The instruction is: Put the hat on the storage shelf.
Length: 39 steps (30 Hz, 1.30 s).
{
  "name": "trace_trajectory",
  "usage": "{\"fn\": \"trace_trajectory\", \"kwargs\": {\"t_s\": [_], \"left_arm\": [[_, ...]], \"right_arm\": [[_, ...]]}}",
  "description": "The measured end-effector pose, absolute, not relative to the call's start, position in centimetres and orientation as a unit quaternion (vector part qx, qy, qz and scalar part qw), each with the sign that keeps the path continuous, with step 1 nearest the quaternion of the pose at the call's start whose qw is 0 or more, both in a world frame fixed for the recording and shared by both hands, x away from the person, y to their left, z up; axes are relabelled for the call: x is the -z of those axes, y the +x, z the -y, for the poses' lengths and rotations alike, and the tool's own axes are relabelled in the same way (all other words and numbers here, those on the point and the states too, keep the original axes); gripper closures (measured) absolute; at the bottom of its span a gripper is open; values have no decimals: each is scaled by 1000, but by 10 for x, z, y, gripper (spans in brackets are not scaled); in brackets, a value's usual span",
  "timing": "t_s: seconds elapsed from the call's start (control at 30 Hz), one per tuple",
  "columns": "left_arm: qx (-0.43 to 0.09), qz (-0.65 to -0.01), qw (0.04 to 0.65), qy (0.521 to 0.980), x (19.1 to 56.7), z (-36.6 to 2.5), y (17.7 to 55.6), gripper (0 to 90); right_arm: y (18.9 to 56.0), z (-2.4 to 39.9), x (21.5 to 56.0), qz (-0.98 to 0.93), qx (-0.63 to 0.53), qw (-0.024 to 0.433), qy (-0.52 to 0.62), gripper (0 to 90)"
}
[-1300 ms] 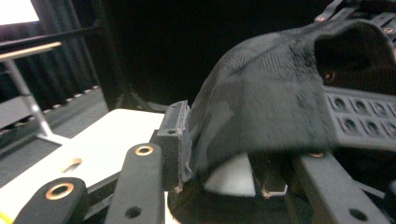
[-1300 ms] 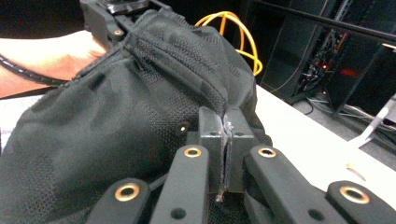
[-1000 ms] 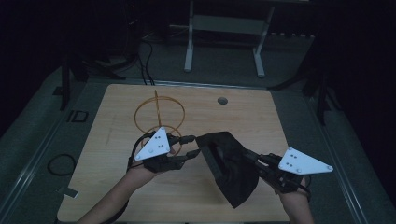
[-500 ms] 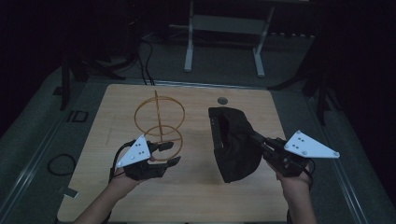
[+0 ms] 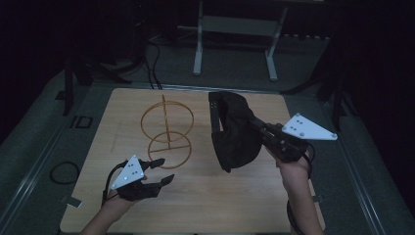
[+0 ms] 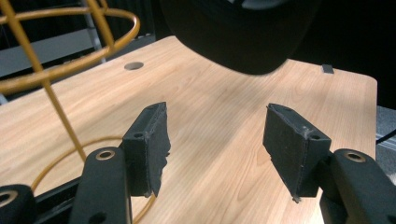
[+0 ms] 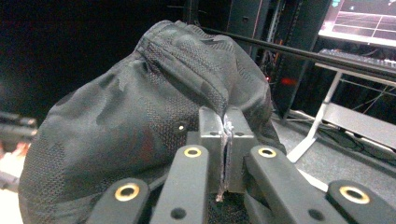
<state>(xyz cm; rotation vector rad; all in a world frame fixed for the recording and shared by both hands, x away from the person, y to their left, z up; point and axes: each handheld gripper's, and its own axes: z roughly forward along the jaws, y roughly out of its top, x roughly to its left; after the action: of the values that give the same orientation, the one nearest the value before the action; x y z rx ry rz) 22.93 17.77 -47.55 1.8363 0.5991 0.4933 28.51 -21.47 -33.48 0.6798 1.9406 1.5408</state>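
Cap (image 5: 234, 131), black mesh fabric — pinched at its edge by the right gripper (image 5: 258, 128), held clear above the wooden table (image 5: 210, 196). Left gripper (image 5: 161, 171) — jaws spread, empty, just beside the gold wire stand (image 5: 167, 128).

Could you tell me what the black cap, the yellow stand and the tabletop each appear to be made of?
The black cap looks like woven mesh fabric, matte, with visible weave and stitched seams; it creases softly where the right claw pinches it. The yellow stand appears to be thin metal wire with a glossy yellow coating. The tabletop shows light wood grain, smooth and satin, possibly laminate.
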Motion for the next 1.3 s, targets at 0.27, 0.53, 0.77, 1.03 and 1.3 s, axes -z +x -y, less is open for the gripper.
{"fn": "trace_trajectory", "kwargs": {"t_s": [0.27,0.53,0.77,1.03,1.3], "left_arm": [[-211,-268,540,770,494,-189,220,409],[-210,-281,540,765,514,-194,214,410],[-215,-279,525,775,523,-193,212,410],[-216,-283,532,768,522,-198,212,406],[-216,-288,530,768,522,-200,213,403]], "right_arm": [[298,199,319,-722,-580,285,249,888],[314,175,304,-725,-577,285,245,888],[327,148,296,-731,-577,278,238,888],[338,108,301,-760,-557,255,218,888],[346,73,314,-785,-539,225,204,887]]}}
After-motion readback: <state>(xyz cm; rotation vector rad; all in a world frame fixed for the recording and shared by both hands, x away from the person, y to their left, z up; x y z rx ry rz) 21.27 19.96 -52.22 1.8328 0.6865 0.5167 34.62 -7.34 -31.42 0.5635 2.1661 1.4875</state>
